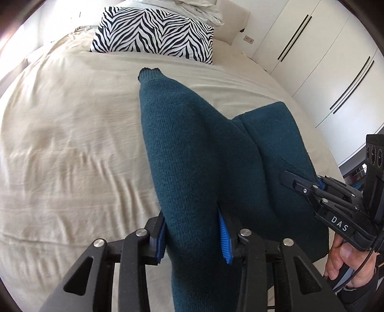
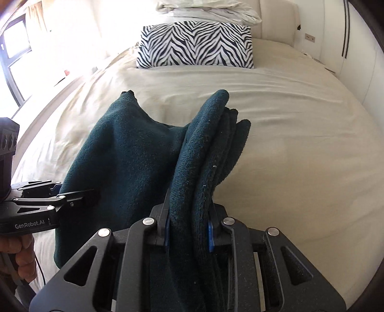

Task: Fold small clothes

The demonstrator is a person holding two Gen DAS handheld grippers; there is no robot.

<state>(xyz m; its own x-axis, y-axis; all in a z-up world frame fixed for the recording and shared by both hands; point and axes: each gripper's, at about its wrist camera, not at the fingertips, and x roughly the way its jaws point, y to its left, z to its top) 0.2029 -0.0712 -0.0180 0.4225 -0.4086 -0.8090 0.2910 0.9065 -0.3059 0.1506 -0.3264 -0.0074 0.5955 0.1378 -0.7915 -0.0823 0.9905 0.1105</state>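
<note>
A dark teal knitted sweater (image 1: 192,144) is held up over the beige bed sheet (image 1: 72,144) by both grippers. My left gripper (image 1: 193,242) is shut on one bunched edge of it. My right gripper (image 2: 188,234) is shut on another edge, where several layers (image 2: 211,144) are stacked between the blue pads. The cloth (image 2: 124,156) hangs slack between the two. The right gripper also shows at the right of the left wrist view (image 1: 302,184), and the left gripper at the left of the right wrist view (image 2: 79,198).
A zebra-striped pillow (image 1: 153,33) lies at the head of the bed, with white bedding (image 2: 206,9) piled behind it. White wardrobe doors (image 1: 324,60) stand along the right side. A window (image 2: 14,60) is at the far left.
</note>
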